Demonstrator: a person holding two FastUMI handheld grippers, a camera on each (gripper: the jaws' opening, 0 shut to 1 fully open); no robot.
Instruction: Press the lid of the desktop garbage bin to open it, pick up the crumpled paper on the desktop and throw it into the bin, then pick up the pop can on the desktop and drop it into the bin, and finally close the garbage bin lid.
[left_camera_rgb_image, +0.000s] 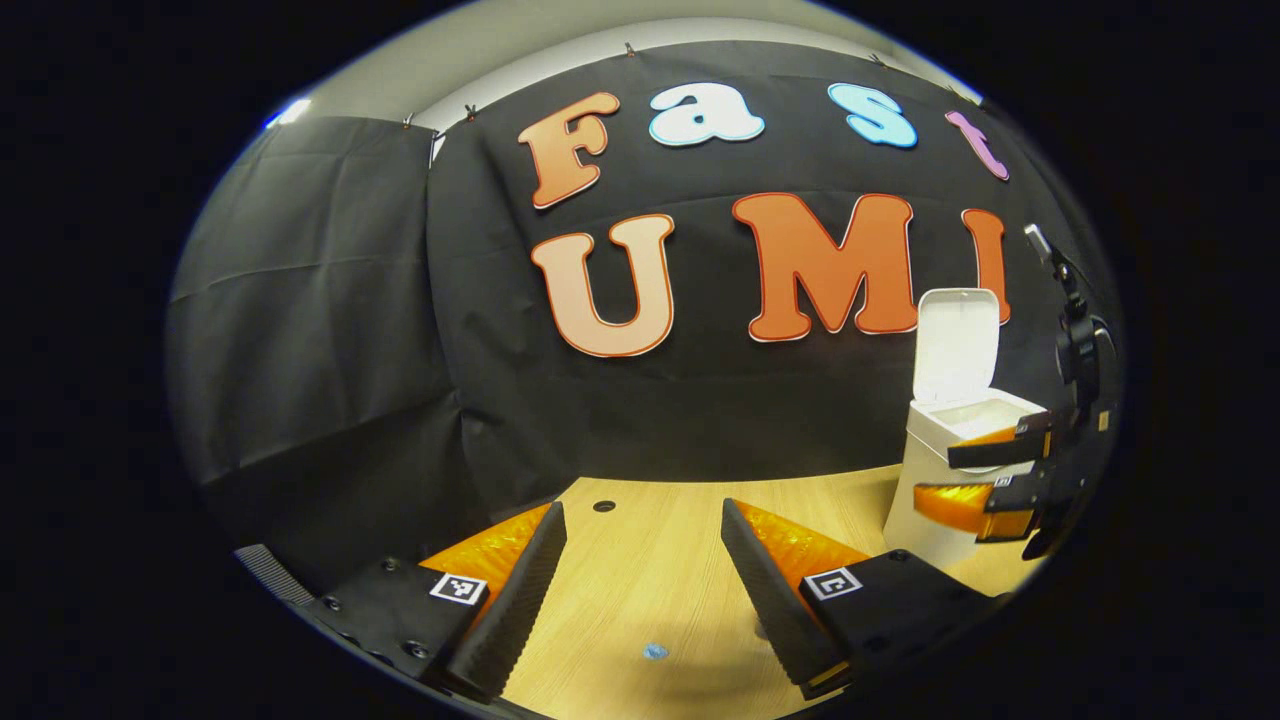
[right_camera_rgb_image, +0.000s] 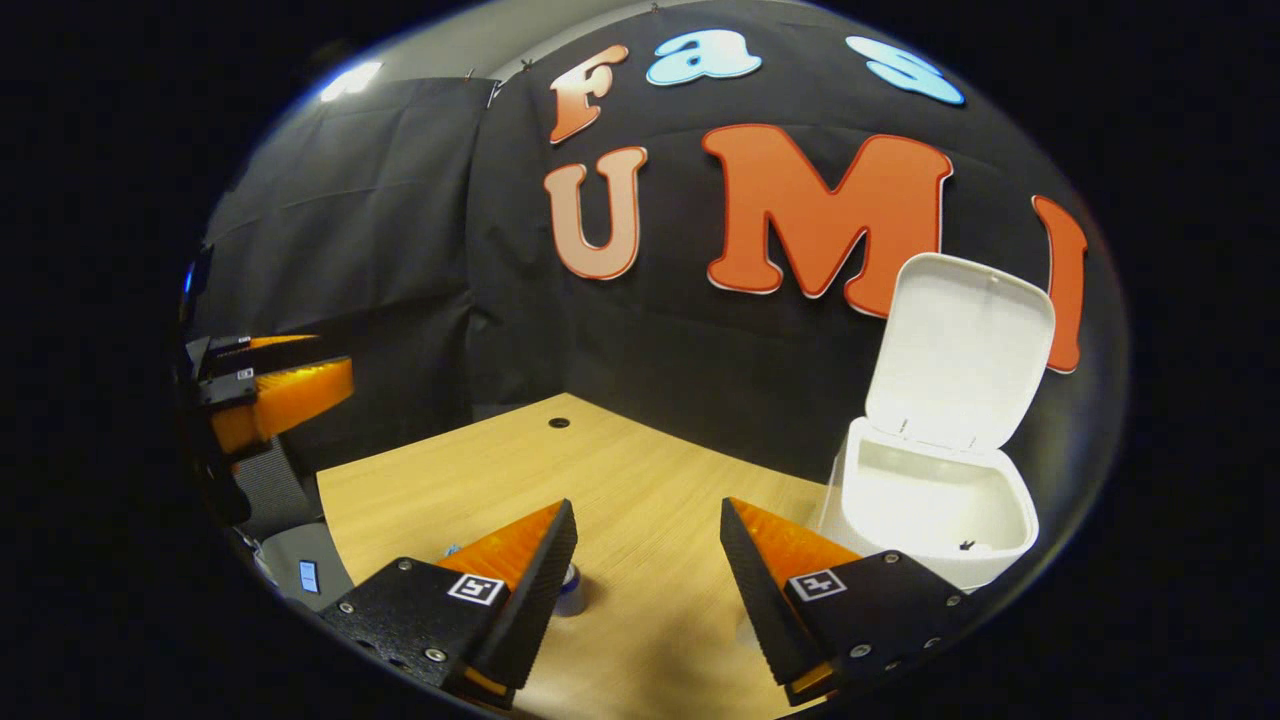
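Right gripper view has the desk (right_camera_rgb_image: 640, 470) as the largest thing, with the bin (right_camera_rgb_image: 935, 510) standing on it near the booth wall and its lid (right_camera_rgb_image: 960, 345) tilted up and back, so the bin is open. Inside the bin a small dark mark sits on pale contents; what they are I cannot tell. Just short of the bin, the right gripper (right_camera_rgb_image: 648, 560) hangs spread wide, grasping nothing. Between its fingers a small can (right_camera_rgb_image: 570, 588) top peeks out, partly hidden.

In the left gripper view the bin (left_camera_rgb_image: 950, 470) stands far to the side, the right gripper (left_camera_rgb_image: 975, 480) in front of it; the left gripper (left_camera_rgb_image: 645, 560) is also released and empty.

The risk, as I judge it: with the can half hidden, a descent could knock it over.
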